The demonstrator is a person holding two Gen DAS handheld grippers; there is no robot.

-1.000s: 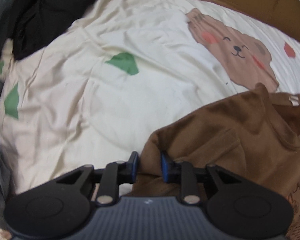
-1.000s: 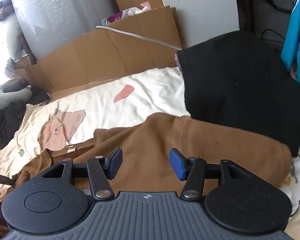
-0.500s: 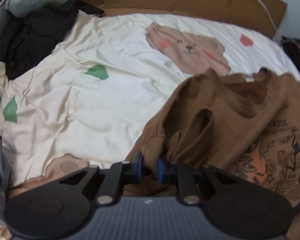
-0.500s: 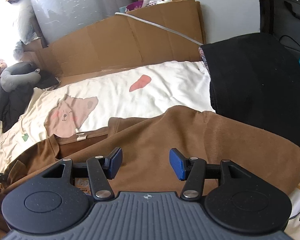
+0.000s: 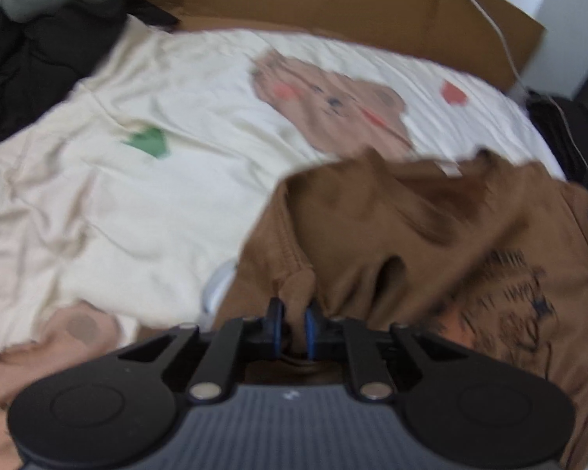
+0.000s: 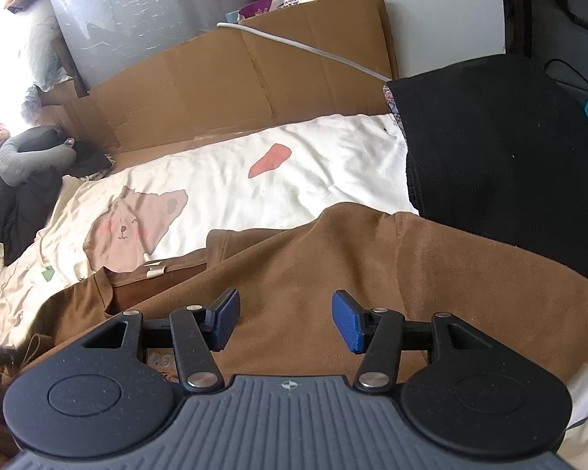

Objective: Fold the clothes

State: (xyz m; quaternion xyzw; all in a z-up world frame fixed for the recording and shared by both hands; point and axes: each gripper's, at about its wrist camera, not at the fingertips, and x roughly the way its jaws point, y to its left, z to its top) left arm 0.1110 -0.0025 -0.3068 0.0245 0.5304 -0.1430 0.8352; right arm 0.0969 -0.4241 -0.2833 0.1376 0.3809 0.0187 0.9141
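A brown T-shirt [image 5: 392,235] with a dark print lies on a cream bedsheet [image 5: 137,203] with bear patterns. My left gripper [image 5: 293,323] is shut on a bunched fold of the brown T-shirt's left side, lifted and pulled over the body; this view is blurred. In the right wrist view the brown T-shirt [image 6: 372,266] spreads flat under my right gripper [image 6: 286,319], which hovers open above the fabric with nothing between its blue pads. A white neck label [image 6: 155,268] shows at the collar.
Black fabric [image 6: 501,149] lies at the right of the bed. Dark and grey clothes [image 5: 39,31] are piled at the far left. Cardboard [image 6: 235,78] lines the far edge, with a white cable [image 6: 313,49] over it.
My left gripper has carried the pinched sleeve side up and rightwards over the shirt, which now bunches in folds. The right gripper stayed open, shifting slightly over the shirt.
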